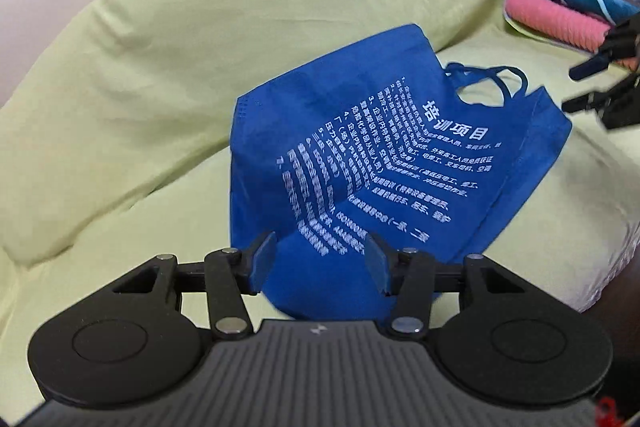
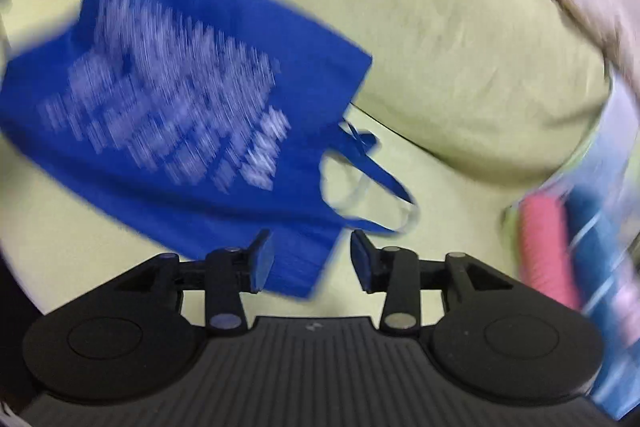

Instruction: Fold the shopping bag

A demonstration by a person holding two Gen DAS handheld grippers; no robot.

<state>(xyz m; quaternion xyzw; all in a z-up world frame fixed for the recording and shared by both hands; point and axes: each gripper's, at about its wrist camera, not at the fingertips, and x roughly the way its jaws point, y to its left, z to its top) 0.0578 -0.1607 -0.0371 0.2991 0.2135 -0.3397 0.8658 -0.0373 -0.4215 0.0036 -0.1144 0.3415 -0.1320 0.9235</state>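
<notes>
Blue shopping bag [image 1: 352, 163] is laid flat on green sheet [image 1: 160, 67]; left gripper [image 1: 320, 259] and right gripper [image 2: 312, 259] are held spread, nothing gripped.

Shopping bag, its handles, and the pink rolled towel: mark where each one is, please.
shopping bag [image 1: 344, 163], left wrist view, on the white-printed front panel.
handles [image 2: 384, 179], right wrist view, on the blue strap loop.
pink rolled towel [image 1: 556, 21], left wrist view, on its ribbed side.
</notes>
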